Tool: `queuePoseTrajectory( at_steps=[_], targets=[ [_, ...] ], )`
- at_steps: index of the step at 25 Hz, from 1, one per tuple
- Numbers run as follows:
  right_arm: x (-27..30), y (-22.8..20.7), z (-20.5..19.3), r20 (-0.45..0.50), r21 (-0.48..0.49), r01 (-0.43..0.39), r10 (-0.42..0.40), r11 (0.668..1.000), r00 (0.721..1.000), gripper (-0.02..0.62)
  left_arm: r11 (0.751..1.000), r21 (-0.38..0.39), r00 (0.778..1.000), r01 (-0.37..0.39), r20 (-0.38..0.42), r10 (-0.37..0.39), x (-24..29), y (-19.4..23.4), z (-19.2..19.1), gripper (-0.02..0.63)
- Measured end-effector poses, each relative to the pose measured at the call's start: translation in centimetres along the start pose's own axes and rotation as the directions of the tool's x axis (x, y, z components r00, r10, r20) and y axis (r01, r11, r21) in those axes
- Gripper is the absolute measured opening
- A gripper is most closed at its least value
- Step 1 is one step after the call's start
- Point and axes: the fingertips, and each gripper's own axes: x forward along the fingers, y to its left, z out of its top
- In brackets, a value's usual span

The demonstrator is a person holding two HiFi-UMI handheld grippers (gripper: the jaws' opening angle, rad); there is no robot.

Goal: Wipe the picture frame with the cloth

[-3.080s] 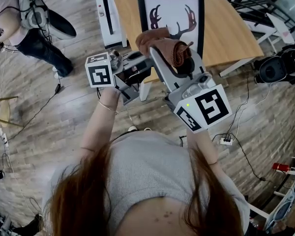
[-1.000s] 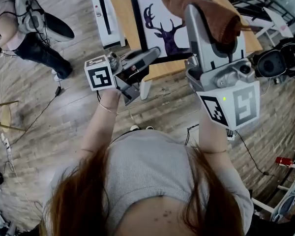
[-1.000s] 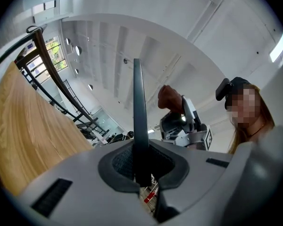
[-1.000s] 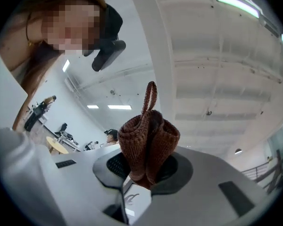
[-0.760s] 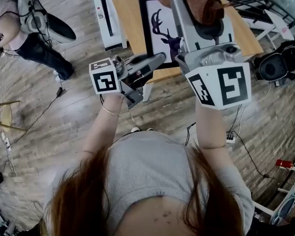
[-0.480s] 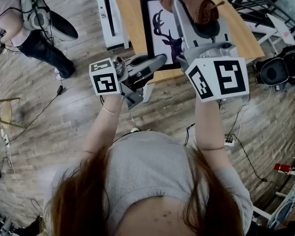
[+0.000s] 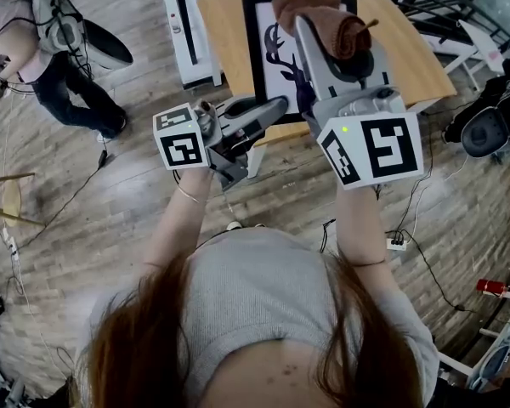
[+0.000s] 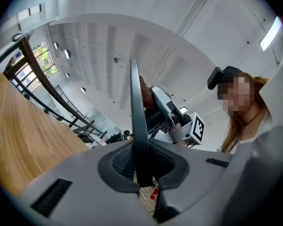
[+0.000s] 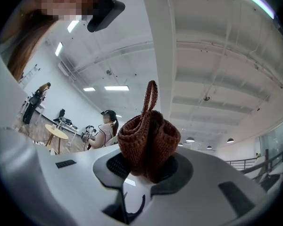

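Over the table (image 7: 408, 58), picture frame (image 7: 268, 53) runs lengthwise away from me, left gripper (image 7: 274, 104) clamped on its edge; right gripper (image 9: 148, 168) clenching cloth (image 9: 148, 138).

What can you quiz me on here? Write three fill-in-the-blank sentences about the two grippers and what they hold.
The right gripper is shut on a brown ____.
The left gripper is shut on the edge of the picture ____.
The table behind it has a ____ top.
Missing words: cloth, frame, wooden.
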Motion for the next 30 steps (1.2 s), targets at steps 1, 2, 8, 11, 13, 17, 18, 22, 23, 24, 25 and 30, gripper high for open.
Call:
queuePoseTrajectory(
  at_steps=[1, 2, 8, 11, 13, 17, 18, 22, 23, 24, 25, 30],
  targets=[
    [-0.1, 0.1, -0.1, -0.001, 0.006, 0.000, 0.000, 1.000, 1.000, 0.097, 1.000, -0.004, 1.000, 0.005, 0.002, -0.005, 0.0, 0.0, 0.0, 0.034],
    [-0.2, 0.1, -0.1, -0.003, 0.014, -0.001, 0.002, 1.000, 1.000, 0.097, 1.000, -0.007, 1.000, 0.010, 0.005, -0.010, 0.0, -0.1, 0.0, 0.034],
    [-1.1, 0.4, -0.7, -0.013, 0.052, -0.008, 0.009, 0.999, 1.000, 0.097, 1.000, -0.013, 1.000, 0.016, 0.010, -0.016, 0.0, -0.1, 0.0, 0.034],
    [-1.7, 0.8, -1.1, -0.023, 0.062, -0.015, 0.016, 0.998, 1.000, 0.097, 1.000, -0.019, 1.000, 0.019, 0.019, -0.019, 0.0, -0.2, 0.0, 0.034],
    [-2.0, 1.0, -1.4, -0.028, 0.071, -0.018, 0.020, 0.997, 0.999, 0.097, 1.000, -0.022, 1.000, 0.020, 0.023, -0.019, 0.0, -0.1, 0.0, 0.034],
    [-2.7, 1.3, -2.1, -0.040, 0.084, -0.020, 0.024, 0.996, 0.999, 0.097, 1.000, -0.022, 1.000, 0.016, 0.026, -0.016, 0.0, 0.0, 0.0, 0.034],
    [-2.8, 1.4, -2.3, -0.043, 0.090, -0.021, 0.025, 0.996, 0.999, 0.097, 1.000, -0.023, 1.000, 0.015, 0.028, -0.014, 0.0, 0.1, 0.0, 0.034],
    [-3.5, 1.7, -2.9, -0.057, 0.098, -0.025, 0.031, 0.995, 0.998, 0.097, 1.000, -0.024, 1.000, 0.013, 0.029, -0.012, 0.0, 0.2, 0.0, 0.034],
    [-3.6, 1.8, -3.0, -0.062, 0.095, -0.025, 0.031, 0.995, 0.998, 0.097, 1.000, -0.024, 1.000, 0.013, 0.028, -0.012, 0.0, 0.2, 0.0, 0.034],
    [-3.8, 1.8, -3.1, -0.066, 0.093, -0.024, 0.030, 0.995, 0.997, 0.097, 1.000, -0.024, 1.000, 0.013, 0.028, -0.013, 0.0, 0.2, 0.0, 0.034],
    [-3.9, 1.9, -3.2, -0.071, 0.091, -0.022, 0.029, 0.996, 0.997, 0.097, 1.000, -0.024, 1.000, 0.013, 0.027, -0.013, 0.0, 0.2, -0.1, 0.034],
    [-4.7, 2.4, -3.9, -0.085, 0.103, -0.021, 0.029, 0.994, 0.996, 0.097, 0.999, -0.032, 0.999, 0.013, 0.035, -0.012, 0.0, 0.2, 0.0, 0.034]
  ],
)
